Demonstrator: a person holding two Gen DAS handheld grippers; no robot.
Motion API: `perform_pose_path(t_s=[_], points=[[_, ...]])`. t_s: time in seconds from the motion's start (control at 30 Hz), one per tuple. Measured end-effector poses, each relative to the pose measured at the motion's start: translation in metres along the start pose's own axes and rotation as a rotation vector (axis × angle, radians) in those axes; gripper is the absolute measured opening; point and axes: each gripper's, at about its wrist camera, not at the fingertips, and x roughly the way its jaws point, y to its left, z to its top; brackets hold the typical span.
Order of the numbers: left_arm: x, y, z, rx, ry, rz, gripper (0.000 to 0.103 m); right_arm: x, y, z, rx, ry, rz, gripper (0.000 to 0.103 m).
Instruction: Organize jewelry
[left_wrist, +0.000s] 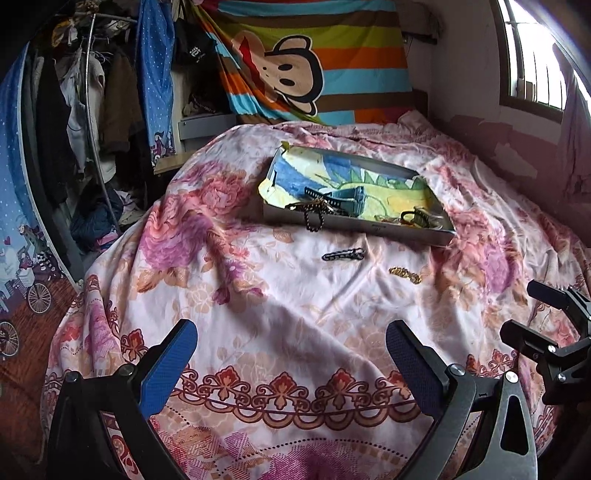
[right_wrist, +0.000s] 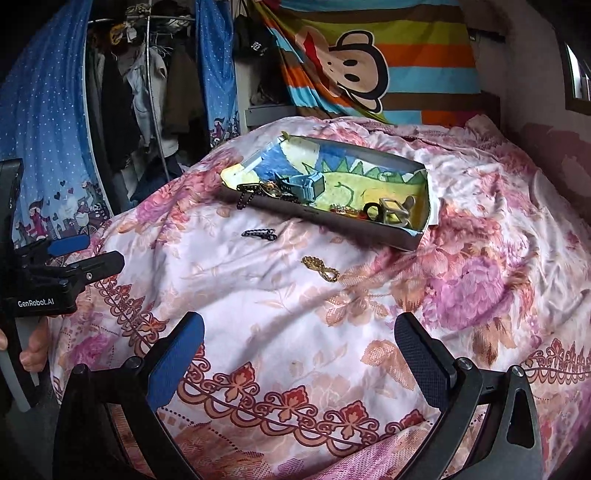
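A shallow grey box (left_wrist: 406, 233) (right_wrist: 332, 221) lined with a dinosaur drawing sits on the floral bed cover. Inside lie a blue watch (left_wrist: 351, 197) (right_wrist: 306, 184), chains and rings. A black bead bracelet (left_wrist: 314, 221) (right_wrist: 244, 197) hangs over the box's front rim. A dark chain (left_wrist: 343, 254) (right_wrist: 259, 233) and a gold chain (left_wrist: 404, 274) (right_wrist: 320, 268) lie loose on the cover in front of the box. My left gripper (left_wrist: 291, 358) and right gripper (right_wrist: 299, 350) both hang open and empty, well short of the chains.
The floral bed cover (left_wrist: 295, 314) (right_wrist: 369, 314) is rumpled and mounded. A clothes rack (left_wrist: 92, 110) with hanging garments stands at the left. A striped monkey blanket (left_wrist: 295, 74) hangs behind. A window (left_wrist: 532, 55) is at the right. A hand (right_wrist: 33, 347) holds the left gripper's handle.
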Motion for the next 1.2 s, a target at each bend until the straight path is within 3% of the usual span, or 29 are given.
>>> perform_pose_path(t_s=[0.4,0.67,1.03,1.2], points=[[0.015,0.0,0.001,-0.002,0.051,0.015,0.103,0.012,-0.013,0.003,0.035,0.039,-0.012,0.101],[0.04,-0.005,0.005,0.002,0.129,-0.013,0.103,0.024,-0.027,0.007,0.046,0.071,-0.032,0.101],[0.084,-0.011,0.028,0.022,0.174,-0.023,0.103,0.039,-0.042,0.024,-0.02,0.032,-0.077,0.101],[0.101,-0.014,0.038,0.058,0.16,-0.025,0.103,0.061,-0.051,0.028,-0.013,0.046,-0.075,0.101]])
